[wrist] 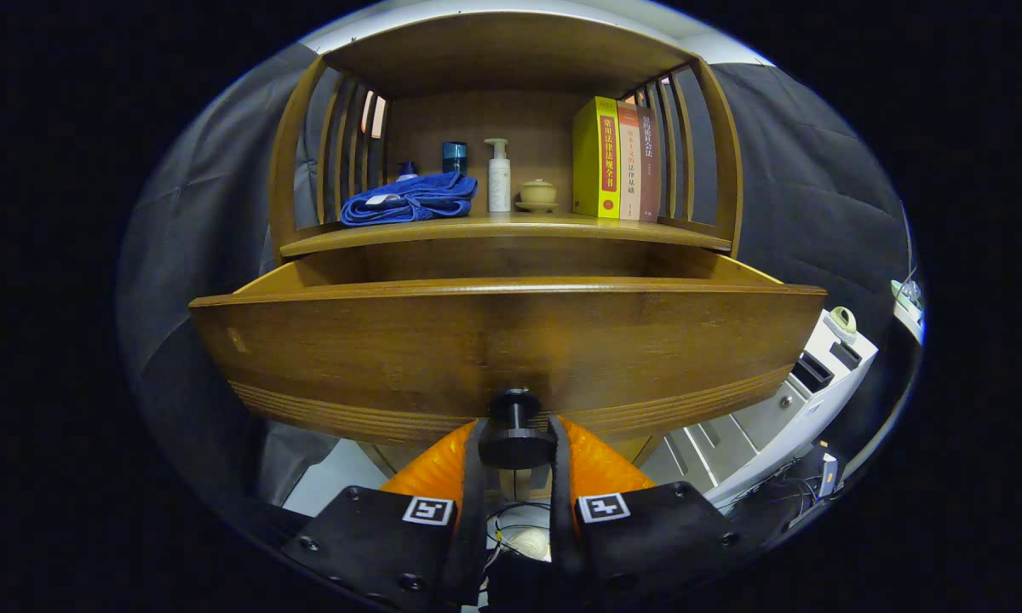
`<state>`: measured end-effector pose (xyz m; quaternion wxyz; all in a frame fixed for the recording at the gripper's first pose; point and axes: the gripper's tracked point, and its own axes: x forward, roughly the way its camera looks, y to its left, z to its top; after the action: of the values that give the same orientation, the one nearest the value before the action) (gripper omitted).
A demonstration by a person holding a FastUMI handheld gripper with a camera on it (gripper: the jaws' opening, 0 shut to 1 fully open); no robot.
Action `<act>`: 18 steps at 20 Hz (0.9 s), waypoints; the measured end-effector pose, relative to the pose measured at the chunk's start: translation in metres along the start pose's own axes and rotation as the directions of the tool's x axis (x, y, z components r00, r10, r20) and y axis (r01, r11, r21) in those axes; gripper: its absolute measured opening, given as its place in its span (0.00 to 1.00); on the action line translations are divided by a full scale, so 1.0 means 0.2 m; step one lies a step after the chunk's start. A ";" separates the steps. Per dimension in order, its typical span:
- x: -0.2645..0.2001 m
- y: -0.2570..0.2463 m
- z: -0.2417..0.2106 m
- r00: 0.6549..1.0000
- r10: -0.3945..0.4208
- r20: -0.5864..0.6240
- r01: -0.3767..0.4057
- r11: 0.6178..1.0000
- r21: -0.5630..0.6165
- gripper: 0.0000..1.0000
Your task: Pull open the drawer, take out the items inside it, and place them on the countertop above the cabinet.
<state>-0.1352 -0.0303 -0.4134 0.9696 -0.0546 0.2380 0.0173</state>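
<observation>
The gripper [516,443] points straight forward at the drawer knob [515,430], level with it. Its two fingers [600,464] stand close together, one on each side of the knob, and both press against the knob's round head, so the jaws are clamped on it. The fingertips reach just short of the drawer front behind the knob. Below the knob the two finger mounts sit side by side, each carrying a square marker [603,507] on top.

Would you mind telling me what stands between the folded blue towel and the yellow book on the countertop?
In the gripper view, a white pump bottle and a small lidded cup stand between the towel and the yellow book.
</observation>
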 end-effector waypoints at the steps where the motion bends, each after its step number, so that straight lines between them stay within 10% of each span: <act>1: -0.03 0.00 -0.01 1.000 0.000 -0.004 0.000 1.000 -0.006 0.40; 18: -0.20 -0.06 -0.04 0.999 -0.026 -0.038 0.024 0.999 -0.030 0.48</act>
<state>-0.1731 -0.0427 -0.4010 0.9640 -0.0725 0.2558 0.0077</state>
